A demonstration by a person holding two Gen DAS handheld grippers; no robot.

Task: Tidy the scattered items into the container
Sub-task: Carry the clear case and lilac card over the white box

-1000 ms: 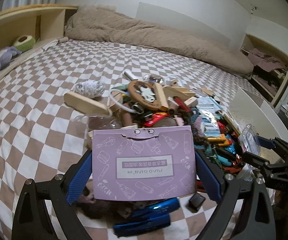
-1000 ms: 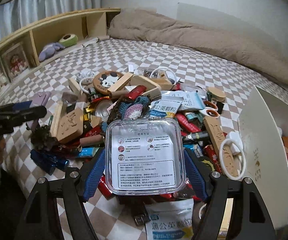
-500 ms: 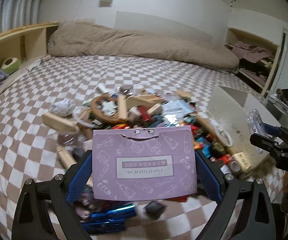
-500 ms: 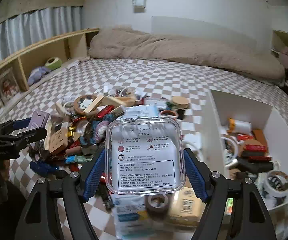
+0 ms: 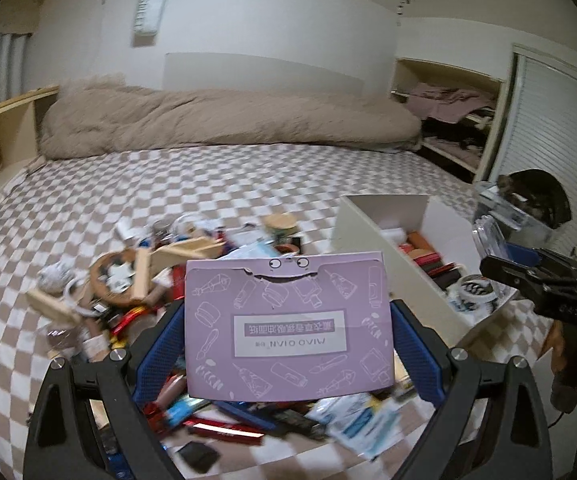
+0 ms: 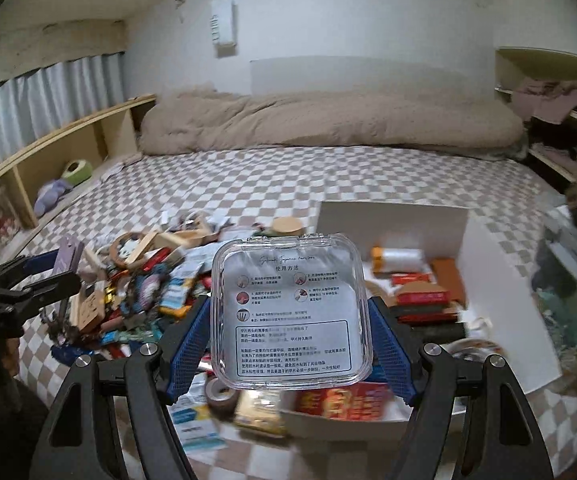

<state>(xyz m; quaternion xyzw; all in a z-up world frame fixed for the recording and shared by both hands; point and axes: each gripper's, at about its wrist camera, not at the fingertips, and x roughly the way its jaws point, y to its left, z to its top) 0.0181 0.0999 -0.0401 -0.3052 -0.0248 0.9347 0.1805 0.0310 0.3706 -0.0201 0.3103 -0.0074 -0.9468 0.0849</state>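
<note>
Left gripper (image 5: 288, 336) clamping purple card box (image 5: 288, 322); right gripper (image 6: 290, 326) clamping clear plastic case (image 6: 290, 312). Checkered bedspread (image 5: 168, 184) lying beneath, clutter pile (image 5: 136, 276) ahead-left, white container (image 6: 500, 292) ahead-right, beige duvet (image 6: 328, 120) stretching along far wall.

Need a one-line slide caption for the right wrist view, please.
Right claw holding a clear plastic case above the clutter on the checkered bed, white box alongside.

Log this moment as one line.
left gripper: holds purple box | right gripper: holds clear case | white bin: part filled
</note>
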